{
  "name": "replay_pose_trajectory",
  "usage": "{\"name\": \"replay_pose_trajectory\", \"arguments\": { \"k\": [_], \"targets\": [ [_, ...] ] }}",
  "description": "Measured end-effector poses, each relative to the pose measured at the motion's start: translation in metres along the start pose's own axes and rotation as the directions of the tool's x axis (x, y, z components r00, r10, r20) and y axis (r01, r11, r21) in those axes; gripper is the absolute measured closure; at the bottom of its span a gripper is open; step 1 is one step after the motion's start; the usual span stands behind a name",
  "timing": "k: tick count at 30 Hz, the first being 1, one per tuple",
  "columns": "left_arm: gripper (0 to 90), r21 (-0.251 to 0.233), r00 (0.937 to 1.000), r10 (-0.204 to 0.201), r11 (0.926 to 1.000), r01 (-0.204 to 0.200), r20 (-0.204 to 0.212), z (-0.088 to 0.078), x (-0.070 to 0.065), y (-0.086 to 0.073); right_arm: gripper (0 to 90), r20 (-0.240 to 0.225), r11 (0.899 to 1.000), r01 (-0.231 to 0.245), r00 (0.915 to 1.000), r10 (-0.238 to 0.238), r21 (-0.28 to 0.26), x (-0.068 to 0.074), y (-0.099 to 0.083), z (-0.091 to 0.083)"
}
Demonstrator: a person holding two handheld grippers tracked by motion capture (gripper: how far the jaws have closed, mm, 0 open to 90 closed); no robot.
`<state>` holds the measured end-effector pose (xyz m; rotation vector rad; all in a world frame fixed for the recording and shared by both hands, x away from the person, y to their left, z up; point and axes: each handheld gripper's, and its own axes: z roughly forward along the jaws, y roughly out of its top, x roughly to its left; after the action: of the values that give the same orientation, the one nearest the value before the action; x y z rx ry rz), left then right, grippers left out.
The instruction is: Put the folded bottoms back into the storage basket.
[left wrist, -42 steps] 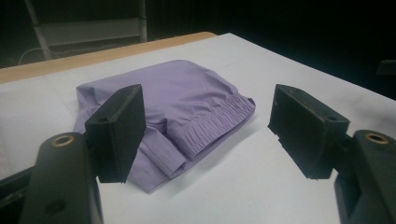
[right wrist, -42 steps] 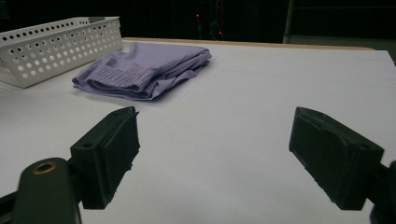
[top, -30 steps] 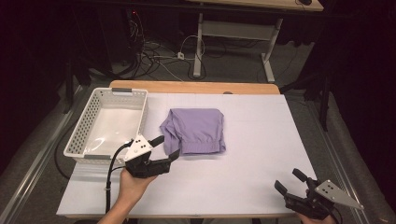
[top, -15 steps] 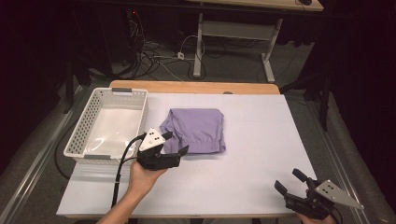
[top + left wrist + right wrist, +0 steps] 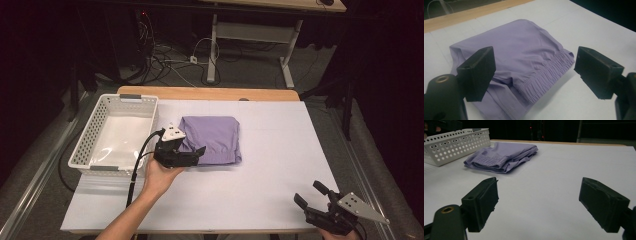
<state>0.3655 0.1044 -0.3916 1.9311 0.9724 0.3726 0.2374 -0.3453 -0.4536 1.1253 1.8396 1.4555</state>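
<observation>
The folded purple garment [image 5: 212,140] lies near the middle of the white tabletop [image 5: 280,165], just beside the white perforated basket [image 5: 116,132] at its 9 o'clock. The left gripper [image 5: 197,154] sits at the garment's 7 o'clock corner; its fingers [image 5: 477,72] have just been opening and stand apart, the elastic-edged fold between them but not pressed. The right gripper [image 5: 312,195] rests well apart at 4 o'clock, near the tabletop's edge, fingers [image 5: 482,202] spread wide over bare surface.
</observation>
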Motion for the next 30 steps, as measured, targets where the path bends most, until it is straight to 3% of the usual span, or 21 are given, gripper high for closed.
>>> {"name": "replay_pose_trajectory", "arguments": {
  "k": [7, 10, 13, 18, 19, 23, 30],
  "targets": [
    [14.7, 0.021, 0.9996, -0.021, 0.9996, 0.021, -0.018, 0.011, 0.008, 0.010, 16.4, 0.004, 1.000, -0.006, 1.0000, 0.006, -0.001, -0.001, 0.000, 0.000],
    [14.7, 0.051, 0.9993, -0.020, 0.9985, 0.022, -0.033, 0.020, 0.012, 0.017, 16.4, 0.006, 1.000, -0.006, 1.0000, 0.006, 0.000, -0.001, 0.000, 0.000],
    [14.6, 0.062, 0.9983, -0.049, 0.9968, 0.051, -0.030, 0.026, 0.018, 0.021, 16.4, 0.005, 1.000, -0.006, 1.0000, 0.006, 0.001, -0.001, 0.000, 0.000],
    [12.7, 0.079, 0.9970, -0.061, 0.9948, 0.065, -0.047, 0.032, 0.024, 0.023, 16.3, 0.004, 1.000, -0.015, 0.9999, 0.015, 0.003, -0.002, 0.000, 0.001],
    [12.7, 0.104, 0.9966, -0.060, 0.9924, 0.066, -0.057, 0.037, 0.026, 0.022, 16.3, 0.000, 1.000, -0.015, 0.9999, 0.015, 0.003, -0.002, 0.000, 0.001],
    [12.6, 0.129, 0.9954, -0.067, 0.9887, 0.075, -0.069, 0.042, 0.032, 0.022, 16.3, -0.005, 1.000, -0.025, 0.9997, 0.025, 0.001, -0.004, -0.001, 0.001],
    [12.6, 0.185, 0.9877, -0.112, 0.9740, 0.131, -0.109, 0.056, 0.047, 0.025, 16.3, -0.004, 1.000, -0.027, 0.9996, 0.027, 0.001, -0.004, -0.001, 0.001]
  ]
}}
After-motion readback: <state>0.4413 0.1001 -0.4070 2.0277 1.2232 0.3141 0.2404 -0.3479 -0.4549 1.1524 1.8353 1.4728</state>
